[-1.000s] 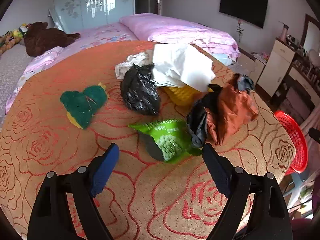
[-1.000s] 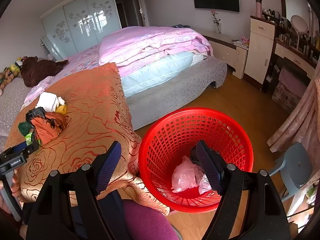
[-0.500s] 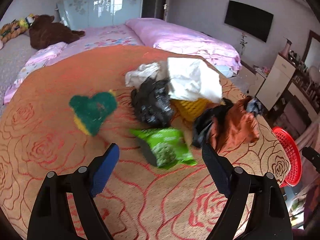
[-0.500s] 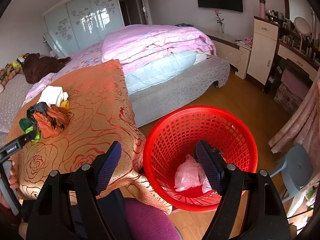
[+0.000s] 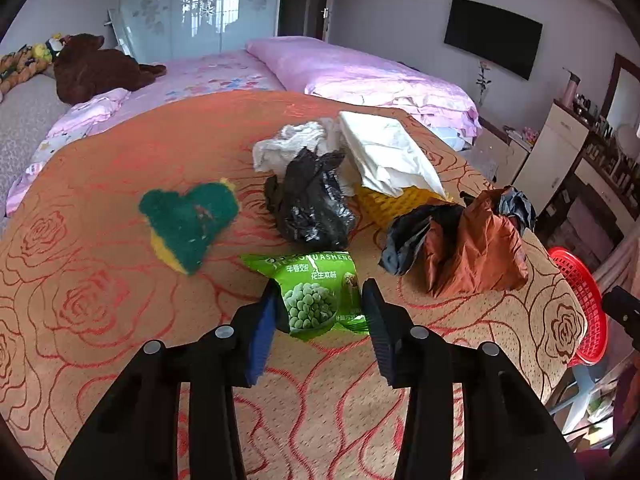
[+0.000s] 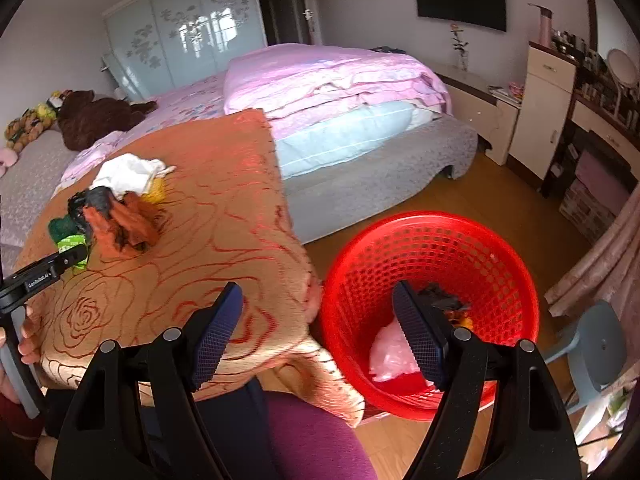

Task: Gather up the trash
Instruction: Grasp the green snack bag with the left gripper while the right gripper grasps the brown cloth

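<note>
On the surface [image 5: 120, 360], left to right, lie a green sponge [image 5: 188, 220], a black bag [image 5: 312, 208] and an orange bag [image 5: 476, 256]. Since a second ago the left gripper [image 5: 320, 312] has advanced and narrowed; its fingers [image 5: 264, 332] now flank the green snack packet [image 5: 316, 296], apparently touching, not yet lifting. The right gripper [image 6: 320, 328], fingers spread and empty, has drifted left of the red basket [image 6: 516, 280], where a dark piece has newly appeared. The packet looks next to go.

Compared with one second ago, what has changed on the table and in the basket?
The left tool moved forward and narrowed around the green packet; whether it grips is unclear. A dark scrap now lies in the red basket. The right tool remains open above it, and the other trash stays put.
</note>
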A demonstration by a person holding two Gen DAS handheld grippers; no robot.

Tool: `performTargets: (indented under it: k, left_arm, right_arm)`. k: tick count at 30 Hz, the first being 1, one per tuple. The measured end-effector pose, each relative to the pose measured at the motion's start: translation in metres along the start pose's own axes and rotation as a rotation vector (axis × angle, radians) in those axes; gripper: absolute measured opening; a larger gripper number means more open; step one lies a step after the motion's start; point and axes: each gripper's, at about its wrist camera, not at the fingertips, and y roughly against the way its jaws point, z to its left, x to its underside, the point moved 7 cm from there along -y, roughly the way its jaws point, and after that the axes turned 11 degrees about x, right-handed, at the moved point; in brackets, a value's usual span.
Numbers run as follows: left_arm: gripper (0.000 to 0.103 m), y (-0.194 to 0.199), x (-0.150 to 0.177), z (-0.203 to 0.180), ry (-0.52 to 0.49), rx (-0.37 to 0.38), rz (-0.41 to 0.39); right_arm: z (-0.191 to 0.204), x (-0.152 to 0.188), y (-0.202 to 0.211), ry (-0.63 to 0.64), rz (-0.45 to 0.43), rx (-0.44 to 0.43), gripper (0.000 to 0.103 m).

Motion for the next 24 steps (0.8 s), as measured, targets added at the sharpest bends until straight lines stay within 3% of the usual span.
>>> performTargets:
  k: [9, 17, 24]
  left_arm:
    - [0.035, 0.022, 0.004, 0.019, 0.063, -0.010, -0.034]
    - [0.035, 0.048, 0.003, 0.024, 0.083, -0.021, -0.096]
    - [0.035, 0.057, 0.002, 0.029, 0.095, -0.028, -0.116]
  right_arm:
    - [0.060, -0.013, 0.009, 0.090, -0.039, -0.108, 0.075]
    - [0.122, -0.033, 0.013, 0.172, -0.084, -0.180, 0.091]
    - [0.163, -0.043, -0.010, 0.194, -0.029, -0.206, 0.091]
